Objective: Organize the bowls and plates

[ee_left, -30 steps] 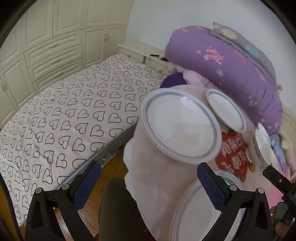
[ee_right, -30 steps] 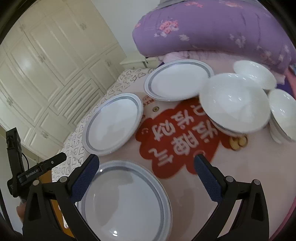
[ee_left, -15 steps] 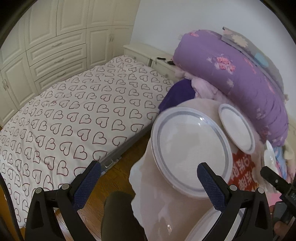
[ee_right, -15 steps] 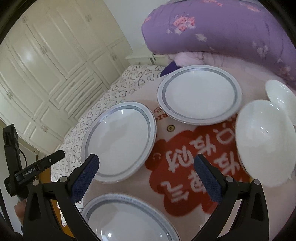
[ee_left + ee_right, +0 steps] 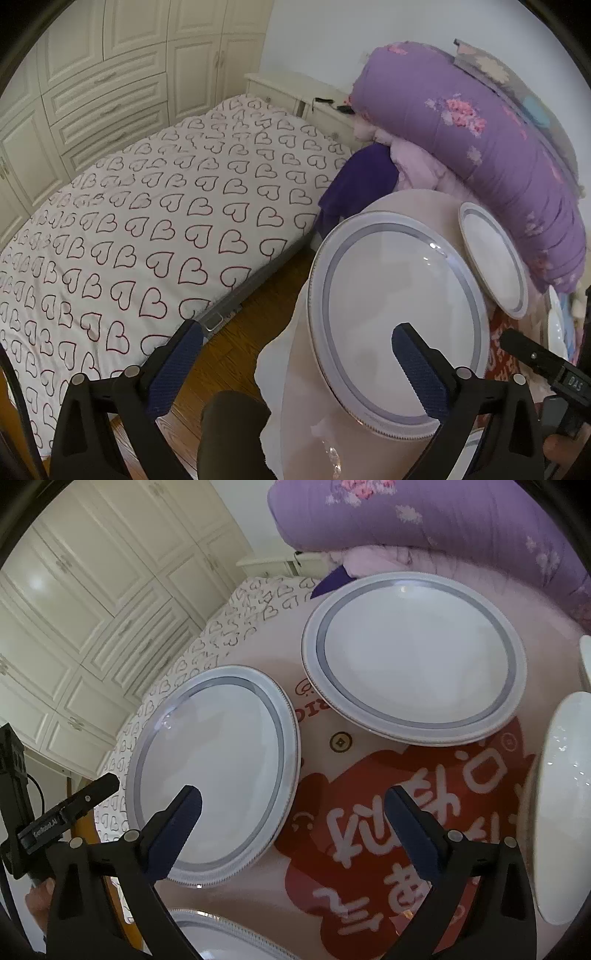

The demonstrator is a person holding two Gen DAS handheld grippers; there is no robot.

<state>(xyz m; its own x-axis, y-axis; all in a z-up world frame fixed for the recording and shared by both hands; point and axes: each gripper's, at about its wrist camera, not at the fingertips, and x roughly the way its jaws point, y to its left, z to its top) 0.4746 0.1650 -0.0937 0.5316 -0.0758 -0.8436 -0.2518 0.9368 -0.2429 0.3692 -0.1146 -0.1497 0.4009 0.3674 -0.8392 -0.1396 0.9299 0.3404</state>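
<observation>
The work looks to be at its opening step, the approach to a first plate; nothing is held yet. The left hand-held gripper is spread wide and empty, its right finger over the near plate, its left finger out past the desk edge above the wooden floor; it seems to straddle that plate's rim from the side. The right hand-held gripper is likewise wide and empty, hovering over the red-printed tablecloth between that same plate and a white bowl. A 2nd plate lies further back, near the purple quilt; a 3rd plate's rim shows at the bottom edge. The next move probably calls for closing on the near plate's rim and lifting it level, to stack it on another.
</observation>
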